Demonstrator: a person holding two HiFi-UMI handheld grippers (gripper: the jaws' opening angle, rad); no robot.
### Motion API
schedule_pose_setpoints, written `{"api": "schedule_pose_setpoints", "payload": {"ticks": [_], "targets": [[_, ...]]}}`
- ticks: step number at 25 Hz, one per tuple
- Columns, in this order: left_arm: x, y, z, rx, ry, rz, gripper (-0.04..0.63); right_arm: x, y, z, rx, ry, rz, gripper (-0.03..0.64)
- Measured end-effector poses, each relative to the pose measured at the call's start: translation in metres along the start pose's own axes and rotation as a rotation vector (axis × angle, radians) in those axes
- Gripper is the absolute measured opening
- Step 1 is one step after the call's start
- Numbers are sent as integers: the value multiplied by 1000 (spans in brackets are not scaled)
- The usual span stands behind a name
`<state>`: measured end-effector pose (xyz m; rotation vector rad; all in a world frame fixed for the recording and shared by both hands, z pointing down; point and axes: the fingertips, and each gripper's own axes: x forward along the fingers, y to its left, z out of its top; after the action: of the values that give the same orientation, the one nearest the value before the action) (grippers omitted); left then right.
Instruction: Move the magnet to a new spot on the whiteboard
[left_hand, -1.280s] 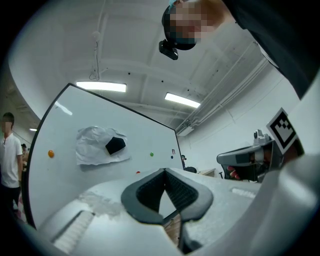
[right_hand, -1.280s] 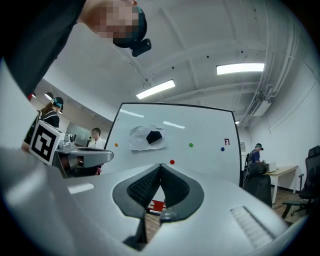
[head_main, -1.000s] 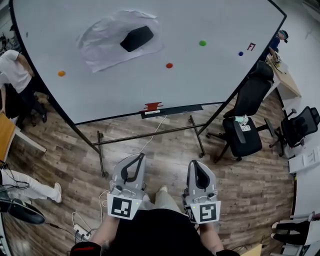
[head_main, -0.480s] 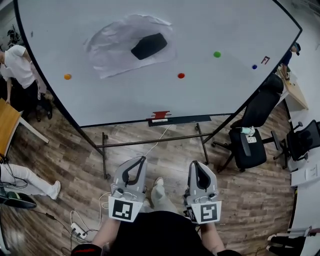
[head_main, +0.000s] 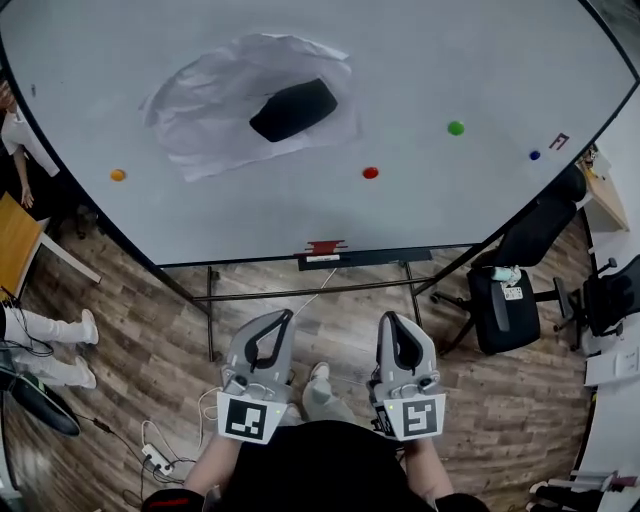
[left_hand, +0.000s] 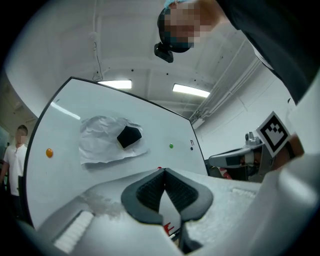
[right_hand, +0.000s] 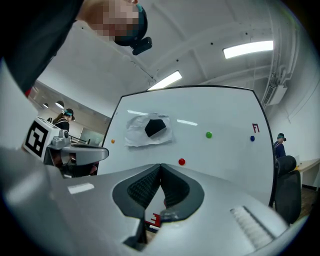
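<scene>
Head view: whiteboard (head_main: 480, 60) on a wheeled stand, well apart from both tools. On it hung a crumpled paper sheet (head_main: 200, 110) with a black patch (head_main: 293, 110) at its centre. The orange magnet (head_main: 118, 175) sat below-left of the sheet and the red magnet (head_main: 370, 172) just below-right of it. The green magnet (head_main: 456, 128) was farther right, and the blue magnet (head_main: 534, 155) farthest right, beside a small red mark. Which one the task meant could not be told. The left tool (head_main: 283, 316) and right tool (head_main: 388, 320) were held low over the wooden floor, short of the board. Left gripper view: jaws pressed together with nothing between them; the sheet and green magnet showed beyond. Right gripper view: jaws likewise closed and empty, with the red magnet (right_hand: 181, 161) just past the tips, below-right of the sheet. Risks, as judged: tools arriving closed would push a magnet along the slick board rather than seize it. A small domed magnet could squirt out of the pads. A careless reach near the sheet could tear it loose.
</scene>
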<state>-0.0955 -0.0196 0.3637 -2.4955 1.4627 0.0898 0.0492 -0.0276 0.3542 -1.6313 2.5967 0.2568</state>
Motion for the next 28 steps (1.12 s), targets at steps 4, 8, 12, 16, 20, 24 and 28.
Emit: {"api": "schedule_pose_setpoints", "payload": {"ticks": [4,8,12,16,20,24,28], "targets": [[27,11,-6,13,-6,4,2,26,-18,-9,3,-1,-4,2],[51,19,-6,23,-8,23,2,51,-31,-8,24,-25,24,2],[68,25,-10,36,3,50,2,71,-44,-16,10,0,49,2],[84,30,-7,51,0,81,2,90,-53,-15,26,-14,77,2],[95,34,-5,77,-2,123,2,106,-60,-16,43,-30,124,2],[97,36,-8,99,10,159,2,119,-66,-18,58,-41,145,2],[102,40,-7,102,9,160,2,126,-64,-17,61,-47,160,2]]}}
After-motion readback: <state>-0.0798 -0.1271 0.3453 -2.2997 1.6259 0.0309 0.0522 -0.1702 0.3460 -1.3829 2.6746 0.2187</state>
